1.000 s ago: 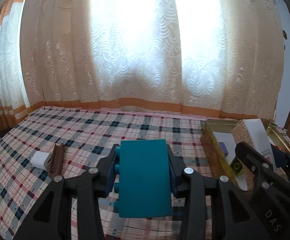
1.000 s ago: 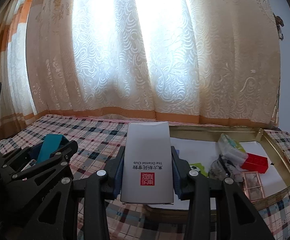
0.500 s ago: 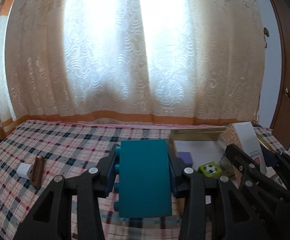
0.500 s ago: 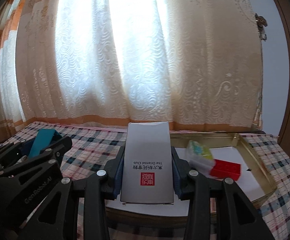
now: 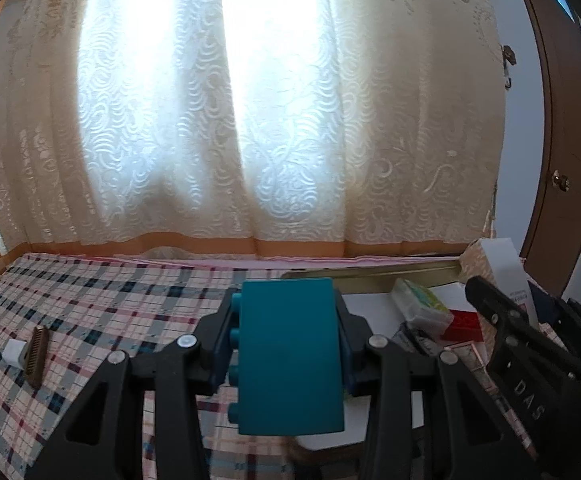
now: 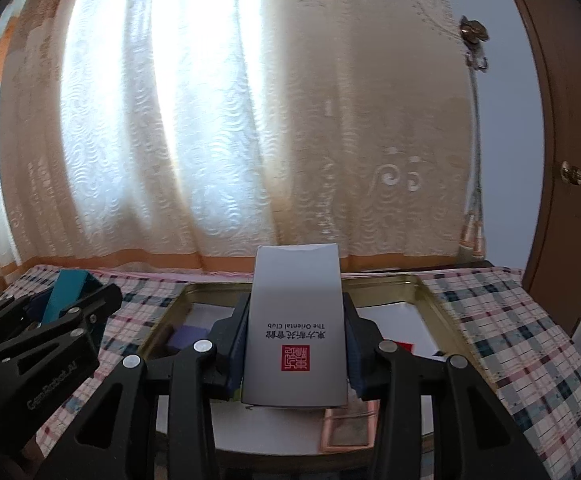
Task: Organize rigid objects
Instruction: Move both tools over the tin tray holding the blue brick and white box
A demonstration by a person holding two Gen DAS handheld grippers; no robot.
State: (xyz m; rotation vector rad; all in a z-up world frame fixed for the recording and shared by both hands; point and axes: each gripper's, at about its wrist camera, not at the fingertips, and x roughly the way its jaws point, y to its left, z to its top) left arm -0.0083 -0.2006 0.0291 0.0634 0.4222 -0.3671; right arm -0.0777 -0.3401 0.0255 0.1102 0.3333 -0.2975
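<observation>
My left gripper [image 5: 288, 344] is shut on a teal toy brick [image 5: 290, 360], held above the near left edge of a gold metal tray [image 5: 370, 276]. My right gripper [image 6: 295, 344] is shut on a white box with a red seal [image 6: 296, 336], held above the same tray [image 6: 410, 280]. Each gripper shows at the side of the other's view, the right one [image 5: 530, 320] and the left one [image 6: 50, 312]. The tray holds a red brick [image 5: 464, 324], a purple block [image 6: 188, 336], a clear pack [image 5: 420, 304] and a pink frame [image 6: 346, 428].
A checked cloth [image 5: 110, 300] covers the table. A white adapter [image 5: 14, 352] and a brown comb [image 5: 36, 356] lie at the left. Lace curtains [image 5: 250, 120] hang behind. A brown door [image 6: 570, 160] stands at the right.
Both grippers have moved right and over the tray with their loads. The comb and adapter have slid toward the left edge of the left wrist view.
</observation>
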